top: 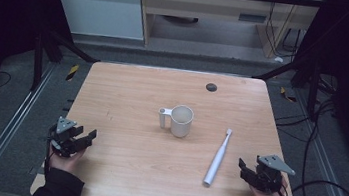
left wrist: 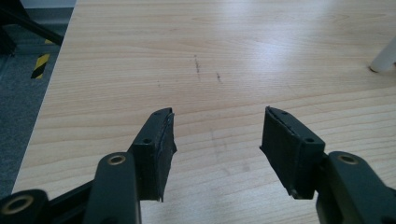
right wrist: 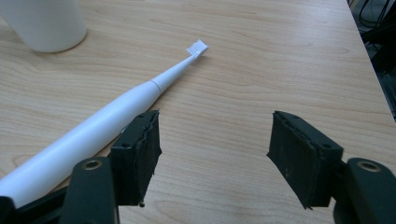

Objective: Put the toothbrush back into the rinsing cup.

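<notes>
White toothbrush [top: 218, 158] lies flat, lower right of the high view, just left of the right gripper [top: 245, 170]; jaws wide, empty. Left gripper [top: 88, 137] at lower left, jaws apart, empty. Mug [top: 180, 121] centre frame, seemingly empty.

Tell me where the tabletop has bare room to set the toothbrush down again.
Free: the wide left half between the left tool and the mug, the near strip under the mug, and the far band by the dark round spot. Tightest: between the toothbrush and the right tool.
</notes>
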Motion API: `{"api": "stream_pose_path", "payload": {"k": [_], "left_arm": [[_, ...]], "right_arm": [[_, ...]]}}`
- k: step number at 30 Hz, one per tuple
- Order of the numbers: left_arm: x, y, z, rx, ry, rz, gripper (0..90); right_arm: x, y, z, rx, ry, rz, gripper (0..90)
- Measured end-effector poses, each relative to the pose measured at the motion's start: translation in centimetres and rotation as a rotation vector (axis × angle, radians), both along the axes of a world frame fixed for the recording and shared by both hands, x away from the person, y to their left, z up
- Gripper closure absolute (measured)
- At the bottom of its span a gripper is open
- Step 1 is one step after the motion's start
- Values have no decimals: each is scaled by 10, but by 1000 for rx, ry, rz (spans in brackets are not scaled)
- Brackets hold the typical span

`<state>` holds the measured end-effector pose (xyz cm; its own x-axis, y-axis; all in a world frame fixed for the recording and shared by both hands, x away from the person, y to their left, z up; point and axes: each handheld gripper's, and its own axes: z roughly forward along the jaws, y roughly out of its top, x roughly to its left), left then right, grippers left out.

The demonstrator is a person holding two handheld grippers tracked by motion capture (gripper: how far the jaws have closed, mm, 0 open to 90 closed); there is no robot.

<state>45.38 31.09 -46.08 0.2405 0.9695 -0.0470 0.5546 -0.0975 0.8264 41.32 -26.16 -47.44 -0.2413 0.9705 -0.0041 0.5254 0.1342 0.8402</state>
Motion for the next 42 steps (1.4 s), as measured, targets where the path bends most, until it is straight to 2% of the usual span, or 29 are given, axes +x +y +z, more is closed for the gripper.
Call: {"api": "stream_pose_path", "payload": {"k": [3,5,9,13,15,22,23,26,28,31,36,42], "left_arm": [[-3,-3,1,15,-8,-8,437],[-5,-1,0,13,-3,-15,448],[-5,1,1,18,-11,9,478],[-5,2,1,13,-11,11,513],[-5,1,1,15,-8,9,518],[-5,1,2,21,-8,8,564],[-5,1,2,21,-10,10,570],[-6,1,3,26,-13,11,579],[-6,0,3,27,-16,11,586],[-5,0,3,32,-14,10,611],[-6,-1,3,36,-17,9,634],[-4,-2,2,44,-6,1,638]], "right_arm": [[-2,0,2,24,-3,8,368],[-2,1,2,24,10,15,383],[-3,5,5,17,0,24,424],[-2,8,5,23,10,42,460],[-3,13,4,20,33,69,505],[-5,23,6,6,52,123,615],[-6,26,6,10,64,142,654],[-6,29,5,-3,72,163,680],[-7,35,4,-15,80,195,747],[-8,41,3,-1,99,240,819],[-10,47,1,-5,123,279,896],[-10,53,-2,-6,140,311,900]]}}
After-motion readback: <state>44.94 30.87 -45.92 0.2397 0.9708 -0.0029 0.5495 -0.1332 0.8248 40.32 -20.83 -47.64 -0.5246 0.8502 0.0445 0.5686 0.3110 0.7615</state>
